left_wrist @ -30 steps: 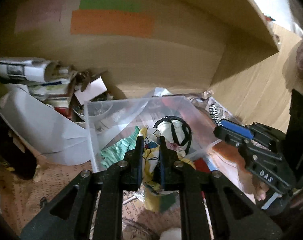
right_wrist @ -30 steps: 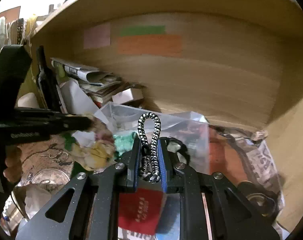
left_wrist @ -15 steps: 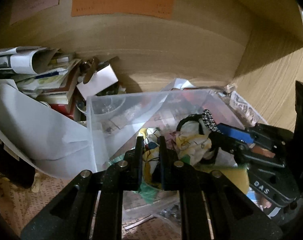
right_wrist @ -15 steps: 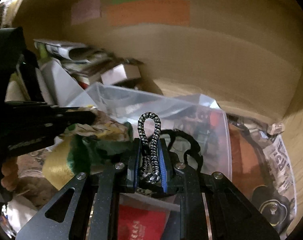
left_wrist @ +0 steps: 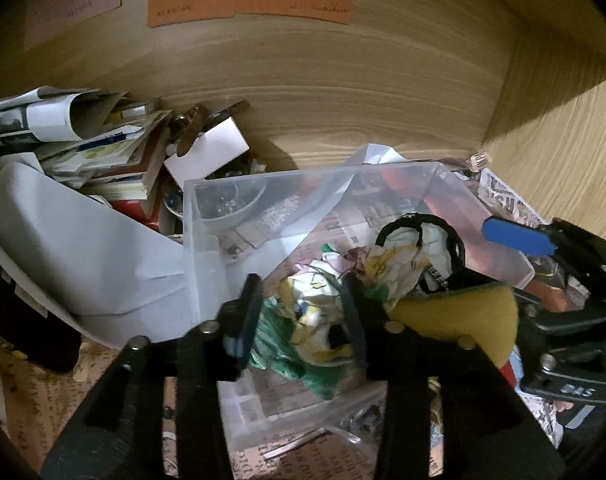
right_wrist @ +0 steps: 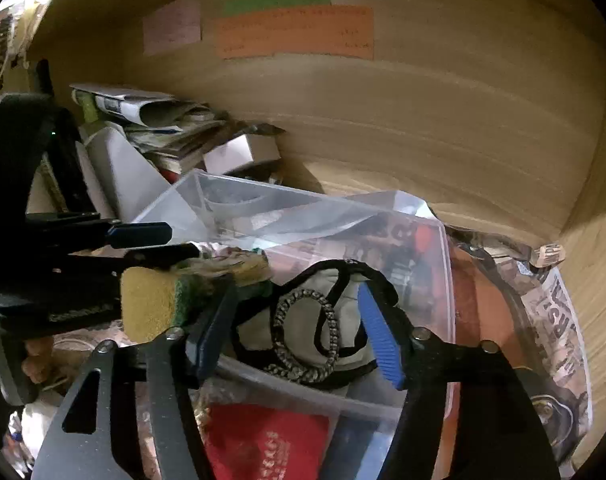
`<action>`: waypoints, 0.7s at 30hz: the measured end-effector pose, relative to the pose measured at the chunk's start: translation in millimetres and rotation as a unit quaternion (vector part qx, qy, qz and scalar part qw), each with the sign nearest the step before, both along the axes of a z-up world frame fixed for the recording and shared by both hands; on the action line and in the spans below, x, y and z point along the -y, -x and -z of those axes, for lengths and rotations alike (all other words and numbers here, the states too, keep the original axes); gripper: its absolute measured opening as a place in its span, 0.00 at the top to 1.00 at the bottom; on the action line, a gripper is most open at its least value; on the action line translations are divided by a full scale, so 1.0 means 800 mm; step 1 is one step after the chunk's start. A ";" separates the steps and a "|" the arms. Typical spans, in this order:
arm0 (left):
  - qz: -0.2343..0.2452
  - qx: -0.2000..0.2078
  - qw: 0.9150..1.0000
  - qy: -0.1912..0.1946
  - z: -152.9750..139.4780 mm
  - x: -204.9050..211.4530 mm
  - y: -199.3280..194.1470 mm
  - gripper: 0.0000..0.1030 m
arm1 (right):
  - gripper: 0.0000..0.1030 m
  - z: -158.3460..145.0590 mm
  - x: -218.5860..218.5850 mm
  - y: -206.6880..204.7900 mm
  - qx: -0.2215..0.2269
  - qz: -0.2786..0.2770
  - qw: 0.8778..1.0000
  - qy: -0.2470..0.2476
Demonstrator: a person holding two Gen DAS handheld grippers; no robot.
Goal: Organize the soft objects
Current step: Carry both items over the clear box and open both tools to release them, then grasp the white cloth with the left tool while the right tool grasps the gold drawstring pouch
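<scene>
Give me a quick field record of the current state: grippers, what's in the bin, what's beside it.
left gripper: open, above patterned cloth
right gripper: open, above braided hair tie
clear plastic bin: holds cloth, hair tie, black-edged white fabric
yellow sponge: at bin's near edge, whether inside unclear
left of bin: stacked papers
under bin: newspaper

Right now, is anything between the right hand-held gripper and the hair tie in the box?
Nothing visible. The open right hand-held gripper hangs just above the hair tie, which lies on a white cloth in the box.
</scene>
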State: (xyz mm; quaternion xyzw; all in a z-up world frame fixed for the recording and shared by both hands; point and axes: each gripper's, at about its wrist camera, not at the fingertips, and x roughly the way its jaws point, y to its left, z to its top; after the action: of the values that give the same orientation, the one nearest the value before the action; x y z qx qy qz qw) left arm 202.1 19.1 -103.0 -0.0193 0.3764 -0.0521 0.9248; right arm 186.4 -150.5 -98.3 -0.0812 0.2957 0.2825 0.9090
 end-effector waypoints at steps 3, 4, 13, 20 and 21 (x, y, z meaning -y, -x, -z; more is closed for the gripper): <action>-0.001 -0.001 1.000 -0.001 0.000 -0.002 0.003 0.50 | 0.41 -0.001 0.003 0.008 0.000 -0.004 1.000 -0.002; 0.002 -0.002 1.000 0.002 0.000 -0.003 0.005 0.50 | 0.41 -0.001 0.003 0.008 -0.002 -0.006 1.000 -0.004; -0.005 0.015 1.000 -0.003 -0.017 0.002 0.023 0.42 | 0.41 -0.016 0.009 0.024 0.006 -0.004 1.000 -0.024; -0.019 0.033 0.999 -0.020 -0.037 0.013 0.013 0.35 | 0.33 -0.028 0.017 0.019 0.035 0.032 0.999 -0.016; -0.021 0.032 0.999 -0.024 -0.038 0.015 0.008 0.35 | 0.32 -0.027 0.019 0.015 0.036 0.039 0.998 -0.014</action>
State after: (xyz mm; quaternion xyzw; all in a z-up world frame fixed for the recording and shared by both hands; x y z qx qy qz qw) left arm 195.8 7.1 -73.0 -0.0030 0.3475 -0.0244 0.9374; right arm 174.3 -165.5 -76.8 -0.0671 0.2615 0.2473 0.9306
